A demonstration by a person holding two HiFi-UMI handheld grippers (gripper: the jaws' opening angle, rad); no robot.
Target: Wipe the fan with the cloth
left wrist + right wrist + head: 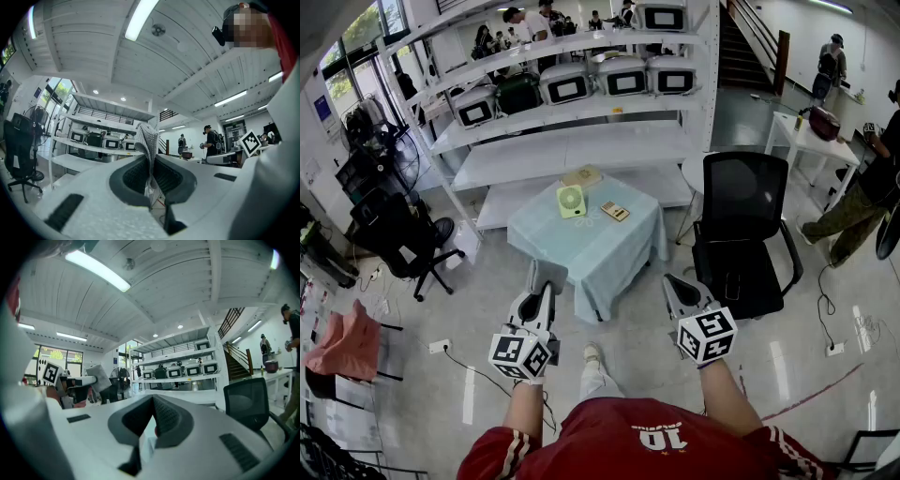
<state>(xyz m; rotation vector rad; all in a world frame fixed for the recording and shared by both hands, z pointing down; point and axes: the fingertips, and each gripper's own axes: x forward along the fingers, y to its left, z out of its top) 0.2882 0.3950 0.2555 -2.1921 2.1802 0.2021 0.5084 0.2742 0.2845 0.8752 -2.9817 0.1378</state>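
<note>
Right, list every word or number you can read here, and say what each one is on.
"10": on the person's red shirt, upside down in the head view.
Blue sign at far left: too small to read.
Flat tan box: print too small to read.

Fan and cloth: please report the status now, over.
Left gripper shut on cloth. Right gripper shut, empty. Fan upright on table, ahead of both grippers, not yet touched. Black chair stands right of table, off the path.
</note>
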